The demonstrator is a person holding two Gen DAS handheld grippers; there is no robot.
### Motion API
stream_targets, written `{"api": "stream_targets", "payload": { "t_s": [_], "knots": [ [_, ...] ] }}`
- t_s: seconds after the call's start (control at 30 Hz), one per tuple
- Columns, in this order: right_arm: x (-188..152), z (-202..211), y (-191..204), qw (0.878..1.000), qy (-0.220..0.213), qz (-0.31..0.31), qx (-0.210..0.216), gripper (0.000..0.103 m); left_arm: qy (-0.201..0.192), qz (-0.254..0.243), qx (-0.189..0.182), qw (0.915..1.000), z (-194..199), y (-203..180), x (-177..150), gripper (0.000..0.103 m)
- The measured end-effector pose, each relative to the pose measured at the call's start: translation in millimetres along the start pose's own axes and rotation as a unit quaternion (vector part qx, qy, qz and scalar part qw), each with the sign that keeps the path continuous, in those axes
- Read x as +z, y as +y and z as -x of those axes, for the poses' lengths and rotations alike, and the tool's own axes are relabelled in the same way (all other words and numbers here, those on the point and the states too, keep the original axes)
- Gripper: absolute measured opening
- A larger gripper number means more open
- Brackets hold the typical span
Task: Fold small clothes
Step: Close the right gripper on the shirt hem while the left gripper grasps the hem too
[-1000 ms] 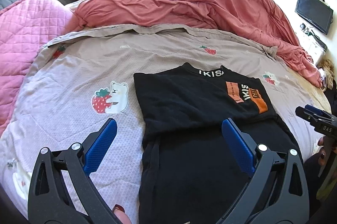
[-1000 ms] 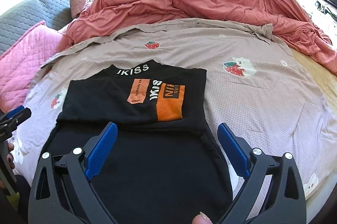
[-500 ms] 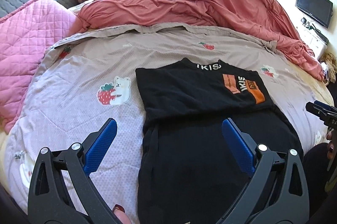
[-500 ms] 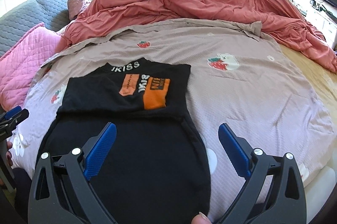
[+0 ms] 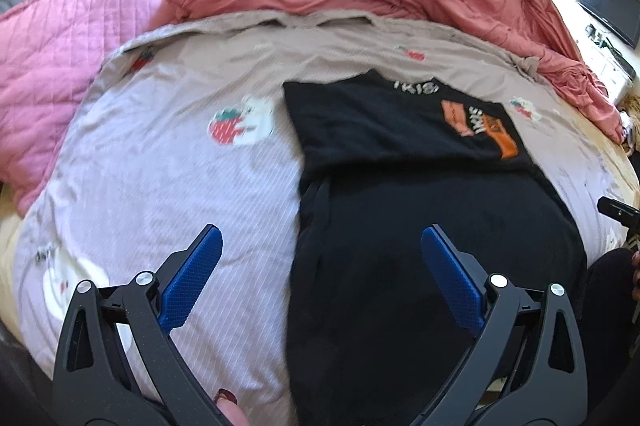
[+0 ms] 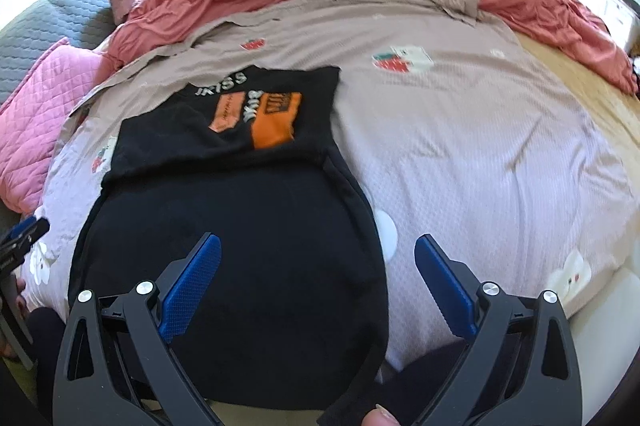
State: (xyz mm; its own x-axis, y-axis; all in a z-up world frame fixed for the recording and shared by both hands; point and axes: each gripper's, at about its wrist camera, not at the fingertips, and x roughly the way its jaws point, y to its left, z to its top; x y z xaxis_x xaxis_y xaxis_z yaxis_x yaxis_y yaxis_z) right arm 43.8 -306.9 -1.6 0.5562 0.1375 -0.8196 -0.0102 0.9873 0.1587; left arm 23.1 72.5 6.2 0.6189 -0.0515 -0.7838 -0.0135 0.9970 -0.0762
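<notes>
Both wide-open, empty grippers, left (image 5: 318, 254) and right (image 6: 318, 258), have retreated from the black shirt (image 6: 248, 226).

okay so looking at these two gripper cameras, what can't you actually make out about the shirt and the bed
- Black shirt hem: right wrist view, cut off by the bottom edge and right gripper.
- Small print on the orange patch: both views, blurred and too small.
- Mattress under the sheet: covered.
- Right gripper in left wrist view: cut off by the edge.
</notes>
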Motion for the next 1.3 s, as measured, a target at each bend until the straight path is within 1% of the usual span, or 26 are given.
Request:
{"api": "stream_targets", "payload": {
  "t_s": [0.17,0.27,0.47,0.57,0.67,0.7,0.77,0.8,0.87,0.9,0.93,0.97,1.0,1.03,1.07,1.1,1.17,1.2,1.27,1.3],
  "knots": [
    [-7.0,-5.9,-9.1,0.999,0.031,-0.019,-0.016,0.097,0.032,0.013,0.001,0.9994,-4.5,9.8,-17.2,0.094],
    [-14.3,-14.3,-14.8,0.997,0.069,-0.034,-0.018,0.097,0.055,0.013,-0.007,0.9984,-8.5,9.5,-27.3,0.094],
    [-25.3,-27.9,-22.1,0.992,0.114,-0.051,-0.024,0.097,0.096,0.009,-0.012,0.9953,-20.5,5.8,-46.0,0.094],
    [-27.5,-35.6,-19.1,0.99,0.132,-0.041,-0.027,0.096,0.114,0.013,-0.02,0.9932,-24.6,6.4,-54.2,0.089],
    [-27.8,-42.4,-13.6,0.989,0.145,-0.027,-0.023,0.096,0.129,0.027,-0.026,0.991,-28.2,11.9,-59.8,0.086],
    [-29.2,-46.4,-11.6,0.988,0.152,-0.02,-0.028,0.096,0.13,0.031,-0.026,0.9906,-28.0,13.2,-61.0,0.086],
    [-30.4,-51.0,-9.5,0.987,0.16,-0.013,-0.032,0.096,0.135,0.042,-0.025,0.9897,-28.0,18.2,-63.1,0.079],
    [-31.1,-53.9,-8.4,0.986,0.165,-0.01,-0.031,0.096,0.136,0.045,-0.025,0.9893,-27.9,19.8,-63.9,0.078],
    [-32.2,-56.6,-7.9,0.985,0.169,-0.008,-0.033,0.088,0.14,0.049,-0.026,0.9886,-27.7,21.2,-66.1,0.078],
    [-33.1,-58.0,-8.1,0.984,0.173,-0.011,-0.025,0.079,0.142,0.05,-0.027,0.9882,-27.9,21.4,-67.0,0.078],
    [-33.8,-59.2,-9.2,0.984,0.177,-0.014,-0.018,0.064,0.145,0.051,-0.028,0.9877,-28.2,21.6,-68.7,0.078],
    [-34.9,-59.4,-11.3,0.984,0.179,-0.02,-0.016,0.055,0.147,0.051,-0.029,0.9874,-28.2,21.7,-69.6,0.076],
    [-34.5,-58.0,-13.2,0.984,0.176,-0.024,-0.014,0.041,0.149,0.051,-0.029,0.9871,-28.0,21.7,-70.5,0.074],
    [-34.0,-55.0,-15.3,0.985,0.17,-0.03,-0.007,0.03,0.149,0.052,-0.029,0.987,-27.6,21.5,-70.7,0.07],
    [-33.6,-52.0,-16.8,0.986,0.165,-0.035,0.001,0.023,0.149,0.051,-0.03,0.987,-27.3,21.5,-70.4,0.069],
    [-33.0,-47.9,-18.2,0.987,0.156,-0.039,0.011,0.012,0.15,0.051,-0.03,0.987,-26.7,21.4,-70.6,0.068],
    [-31.9,-43.2,-19.4,0.988,0.147,-0.042,0.022,0.011,0.151,0.05,-0.032,0.9867,-26.0,21.2,-71.3,0.061],
    [-31.6,-42.3,-19.5,0.988,0.145,-0.043,0.029,0.01,0.153,0.049,-0.034,0.9865,-25.7,20.6,-71.9,0.061],
    [-32.7,-42.8,-21.1,0.988,0.146,-0.046,0.035,0.01,0.157,0.048,-0.045,0.9854,-25.6,18.7,-73.5,0.055],
    [-33.6,-43.2,-21.6,0.987,0.147,-0.048,0.035,0.01,0.157,0.047,-0.046,0.9855,-25.1,17.9,-74.2,0.054]
  ]
}}
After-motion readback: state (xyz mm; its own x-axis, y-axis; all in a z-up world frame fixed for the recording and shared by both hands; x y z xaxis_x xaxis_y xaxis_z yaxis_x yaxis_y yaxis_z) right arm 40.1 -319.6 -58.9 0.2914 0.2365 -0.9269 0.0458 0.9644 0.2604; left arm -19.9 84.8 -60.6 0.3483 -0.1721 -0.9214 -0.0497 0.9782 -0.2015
